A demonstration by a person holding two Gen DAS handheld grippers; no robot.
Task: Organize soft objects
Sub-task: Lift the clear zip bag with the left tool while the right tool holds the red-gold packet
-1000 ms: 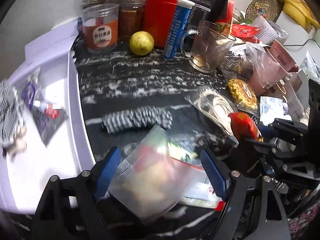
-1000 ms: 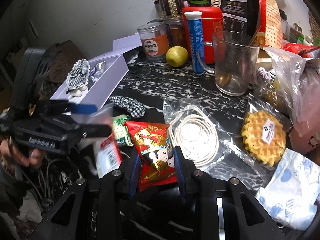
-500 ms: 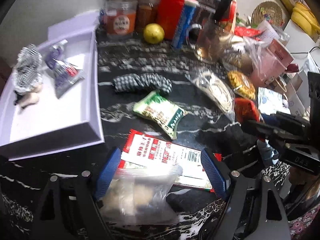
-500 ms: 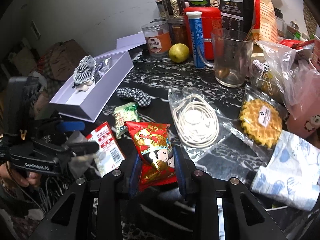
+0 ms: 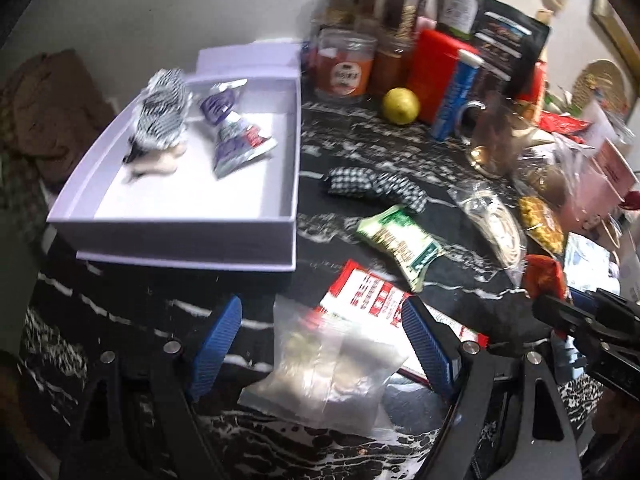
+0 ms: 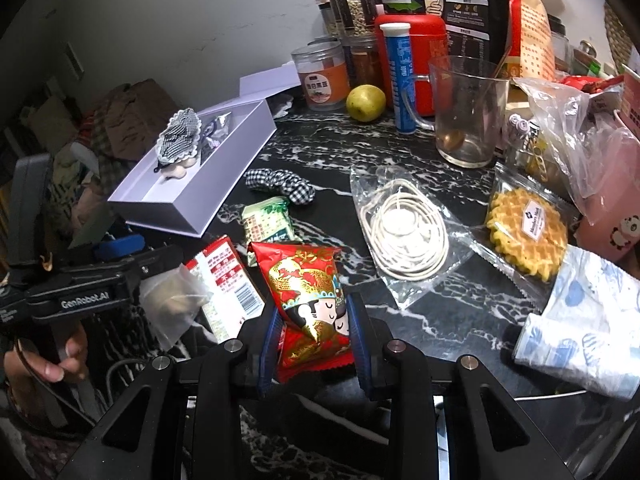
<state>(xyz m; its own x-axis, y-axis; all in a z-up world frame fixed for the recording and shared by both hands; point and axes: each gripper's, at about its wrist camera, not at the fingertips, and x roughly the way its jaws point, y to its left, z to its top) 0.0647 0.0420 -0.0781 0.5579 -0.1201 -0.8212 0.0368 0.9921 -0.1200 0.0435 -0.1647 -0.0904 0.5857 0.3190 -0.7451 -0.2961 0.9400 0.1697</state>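
**Red snack packet clamped on the right, clear bag between spread jaws on the left**

Our right gripper (image 6: pixel 314 330) has its jaws closed on a red snack packet (image 6: pixel 306 280) printed with a cartoon face, held up over the near edge of the black marble bench (image 6: pixel 340 152). Our left gripper (image 5: pixel 320 348) has its jaws spread wide; a clear plastic bag (image 5: pixel 328 372) lies between them, touching neither blue pad, and overlaps a red-and-white packet (image 5: pixel 372 292). Beyond that lie a green snack packet (image 5: pixel 400 242) and a checked scrunchie (image 5: pixel 372 186), close together. To the left sits an open lilac box (image 5: pixel 192 228) holding a striped fabric piece (image 5: pixel 160 114) and small purple packets (image 5: pixel 232 136). Further right lie a bagged white cord coil (image 6: pixel 404 236) and a wrapped waffle (image 6: pixel 526 236).
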